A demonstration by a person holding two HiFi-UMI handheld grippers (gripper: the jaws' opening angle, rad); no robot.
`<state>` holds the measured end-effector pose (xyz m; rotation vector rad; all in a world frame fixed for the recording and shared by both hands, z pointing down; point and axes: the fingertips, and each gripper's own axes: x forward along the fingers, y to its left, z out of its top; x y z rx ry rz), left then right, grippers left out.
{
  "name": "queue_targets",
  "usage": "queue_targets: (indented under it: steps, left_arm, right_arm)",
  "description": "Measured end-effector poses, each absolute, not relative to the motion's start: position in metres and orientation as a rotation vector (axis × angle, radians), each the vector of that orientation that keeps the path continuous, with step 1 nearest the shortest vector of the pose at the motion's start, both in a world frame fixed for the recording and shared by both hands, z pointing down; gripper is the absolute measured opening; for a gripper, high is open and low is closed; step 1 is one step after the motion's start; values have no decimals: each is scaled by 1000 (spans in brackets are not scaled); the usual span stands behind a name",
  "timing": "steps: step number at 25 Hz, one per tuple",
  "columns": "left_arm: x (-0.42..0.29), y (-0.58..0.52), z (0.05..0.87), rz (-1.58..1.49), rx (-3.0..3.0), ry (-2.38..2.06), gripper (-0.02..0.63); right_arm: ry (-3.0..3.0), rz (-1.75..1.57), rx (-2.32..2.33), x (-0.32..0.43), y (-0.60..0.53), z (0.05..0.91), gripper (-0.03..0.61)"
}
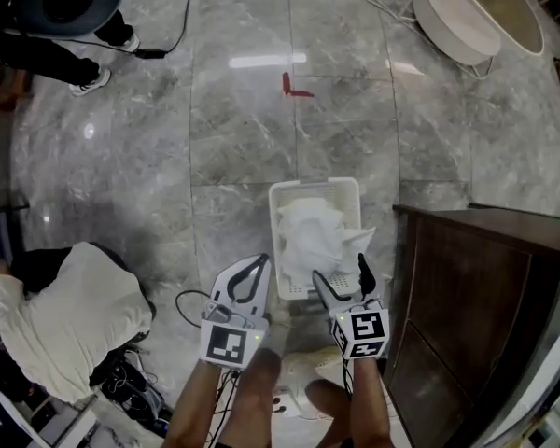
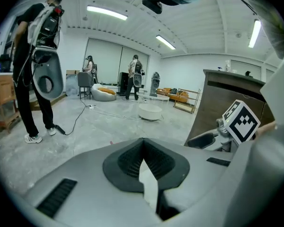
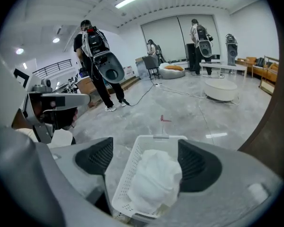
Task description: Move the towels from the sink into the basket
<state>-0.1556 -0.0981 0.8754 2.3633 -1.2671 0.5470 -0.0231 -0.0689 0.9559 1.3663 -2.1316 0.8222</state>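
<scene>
A white slatted basket [image 1: 313,186] stands on the grey marble floor, heaped with crumpled white towels [image 1: 310,231]. Both grippers hover just in front of its near end. My left gripper [image 1: 259,261] is at the basket's left corner with its fingertips together; in the left gripper view its dark pads [image 2: 128,161] meet at the tip, with only a thin white sliver showing lower down. My right gripper [image 1: 340,271] stands open above the basket's near edge. In the right gripper view the basket [image 3: 128,174] and towels [image 3: 154,178] lie well below, untouched. No sink is in view.
A dark wooden cabinet [image 1: 476,297] stands close on the right. A person with a backpack [image 1: 65,26] stands far left, and another in white [image 1: 65,315] crouches at the near left by cables [image 1: 191,301]. A white round table [image 1: 462,17] is far right.
</scene>
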Motion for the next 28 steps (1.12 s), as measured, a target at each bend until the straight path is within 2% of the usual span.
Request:
queue_targets:
  steps: [5,16,18,28]
  left_arm:
    - [-142,-109,801,501,2432,-1257,9]
    - [-112,-106,615,491,2683,-1183,9]
    - [-105,-103,576,471,2715,-1180,9]
    - [-72,-85,422,405,2859,-1161,9]
  right_arm:
    - [-2173,746,1434,-13,-88,868,379]
    - [-2209,552,1585,12,-94,662,216]
    - [-2213,510,1608,16,-89,624,166]
    - [-2260,332,1715,40,-71,445,110]
